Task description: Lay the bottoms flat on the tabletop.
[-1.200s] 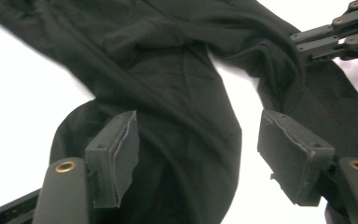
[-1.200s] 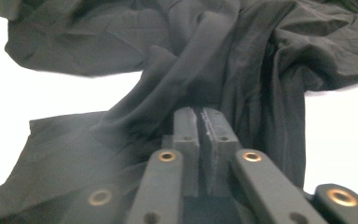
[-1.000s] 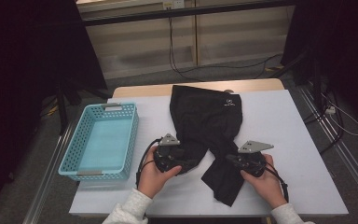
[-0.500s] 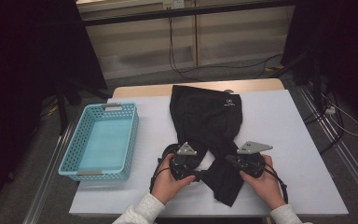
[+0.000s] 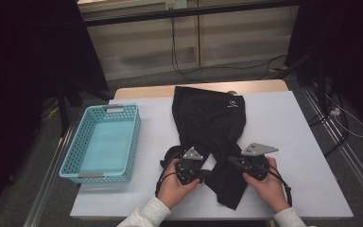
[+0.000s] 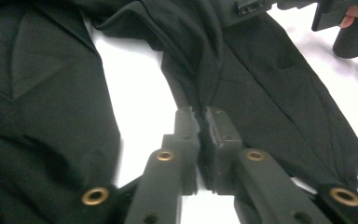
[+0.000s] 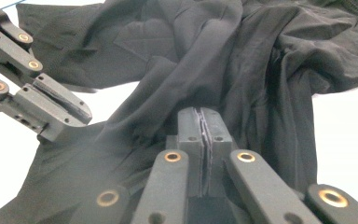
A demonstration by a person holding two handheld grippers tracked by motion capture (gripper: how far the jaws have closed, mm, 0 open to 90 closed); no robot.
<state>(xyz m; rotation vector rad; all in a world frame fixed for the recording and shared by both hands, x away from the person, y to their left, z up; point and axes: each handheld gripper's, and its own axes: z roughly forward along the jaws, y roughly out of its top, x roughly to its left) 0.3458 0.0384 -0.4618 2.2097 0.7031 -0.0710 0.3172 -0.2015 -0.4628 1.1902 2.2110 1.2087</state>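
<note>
Moving in from the bare table toward the cloth, the left gripper (image 5: pixel 203 174) has slid rightward over the past second and its jaws have just been closing; in the left gripper view they now stand pinched together on a raised fold of the black garment (image 5: pixel 211 124), fabric caught between the pads (image 6: pixel 186 122). At 9 o'clock on the table, the light blue basket (image 5: pixel 73 156) sits well apart from the work. The garment runs from 12 o'clock down to about 6 o'clock, its two lower ends splitting near the person's hands. At roughly 5 o'clock, the right gripper (image 5: pixel 232 161) holds its place, jaws clamped tight on a bunched ridge of the same cloth, as the right gripper view shows (image 7: pixel 203 122), with the left gripper's jaws visible at its 9 o'clock. With both tools now gripping the lower part of the garment, the piece appears ready to be lifted or folded, perhaps on its way toward the basket.
</note>
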